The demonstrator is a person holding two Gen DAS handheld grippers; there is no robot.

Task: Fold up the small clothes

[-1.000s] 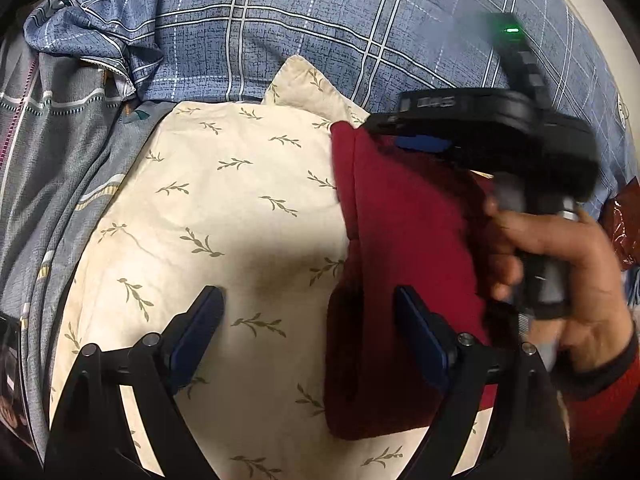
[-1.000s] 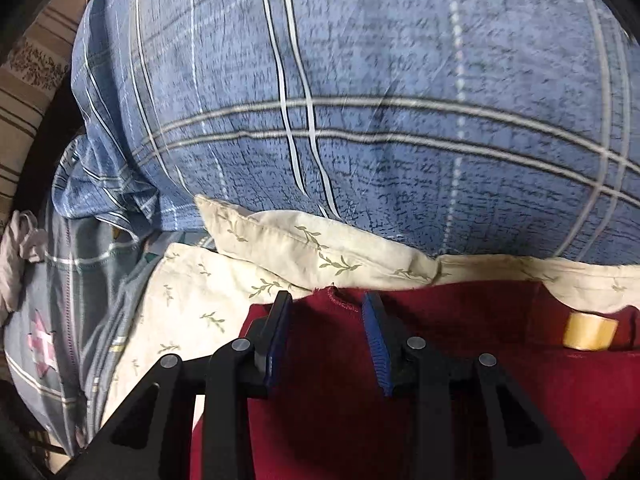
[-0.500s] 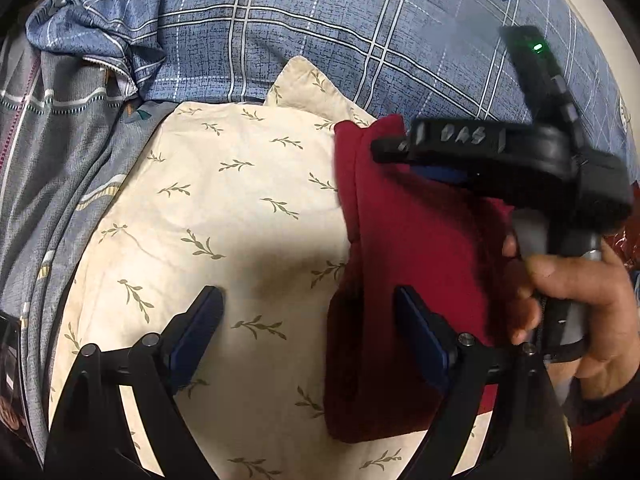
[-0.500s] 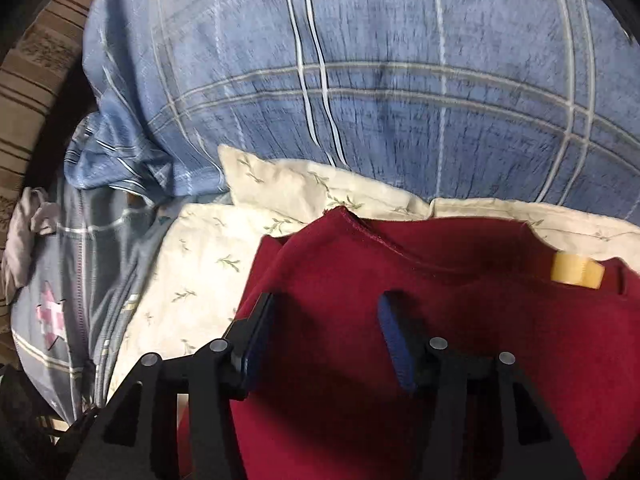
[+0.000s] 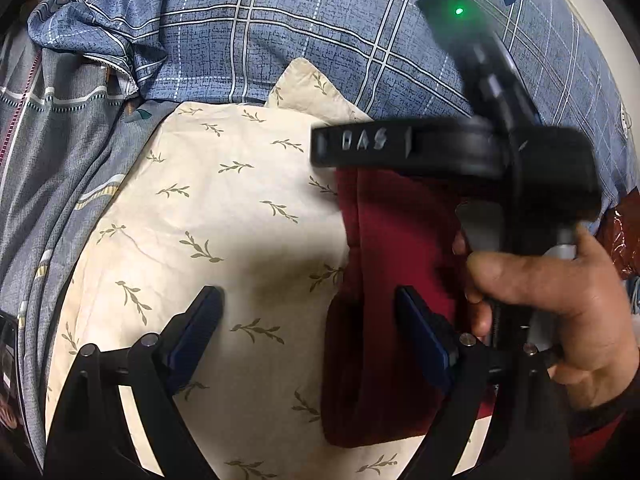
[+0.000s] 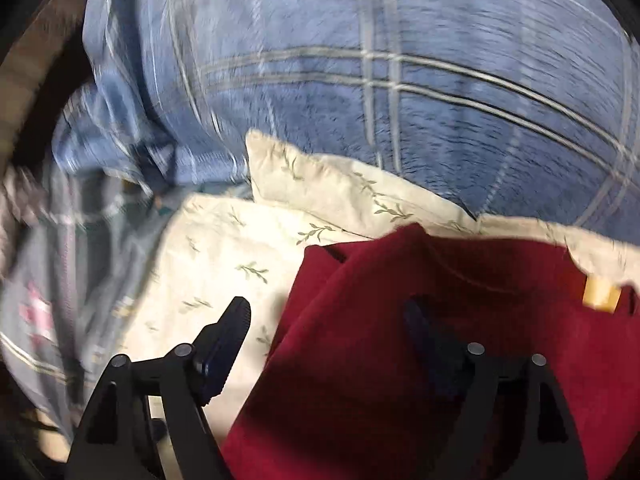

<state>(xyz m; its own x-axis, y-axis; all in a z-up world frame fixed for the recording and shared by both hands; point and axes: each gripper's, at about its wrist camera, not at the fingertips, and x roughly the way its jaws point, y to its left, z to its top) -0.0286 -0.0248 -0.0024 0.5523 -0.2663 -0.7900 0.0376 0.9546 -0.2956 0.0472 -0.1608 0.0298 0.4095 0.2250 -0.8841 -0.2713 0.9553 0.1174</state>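
A dark red garment (image 5: 394, 280) lies folded on a cream leaf-print cloth (image 5: 224, 216). It also shows in the right wrist view (image 6: 400, 340), with a yellow neck tag (image 6: 600, 296) at the right. My left gripper (image 5: 310, 332) is open and empty; it hovers over the garment's left edge and the cream cloth. My right gripper (image 6: 332, 328) is open and empty above the garment's upper left part. In the left wrist view the right gripper's body (image 5: 460, 148) is held in a hand over the garment's far end, fingers hidden.
A blue plaid pillow (image 5: 320, 28) lies behind the cream cloth and fills the top of the right wrist view (image 6: 400, 80). Grey-blue patterned bedding (image 5: 52, 160) lies rumpled at the left. A dark red shiny item (image 5: 624, 232) sits at the right edge.
My right gripper has opened wide, let go of the garment's top edge and pulled back and up. The garment's edge has dropped flat. My left gripper has not moved.
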